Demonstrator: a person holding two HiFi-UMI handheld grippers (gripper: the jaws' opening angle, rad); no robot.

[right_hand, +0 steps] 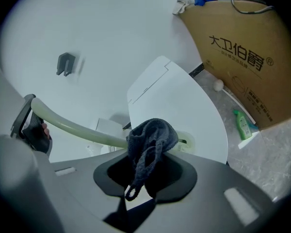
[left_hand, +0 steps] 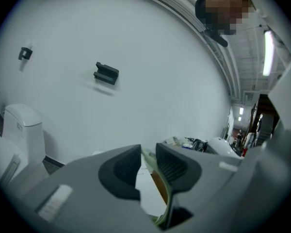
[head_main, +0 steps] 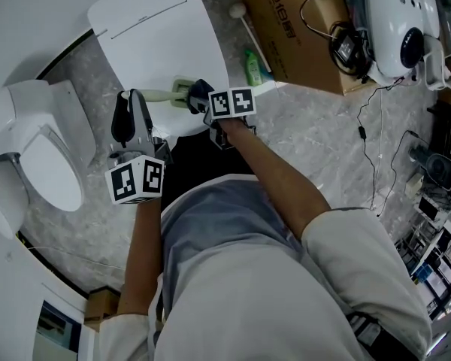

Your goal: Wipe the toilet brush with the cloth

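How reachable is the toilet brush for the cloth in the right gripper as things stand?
Probably yes: the right gripper is shut on the cloth, which appears to lie against the toilet brush handle. The left gripper holds the handle's far end, and nothing stands between them.

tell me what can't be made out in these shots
- toilet brush head: right gripper view, mostly covered by the cloth.
- rest of the toilet brush: left gripper view, behind the body of the left claw.
- cardboard box print: head view, cut off by the top edge.
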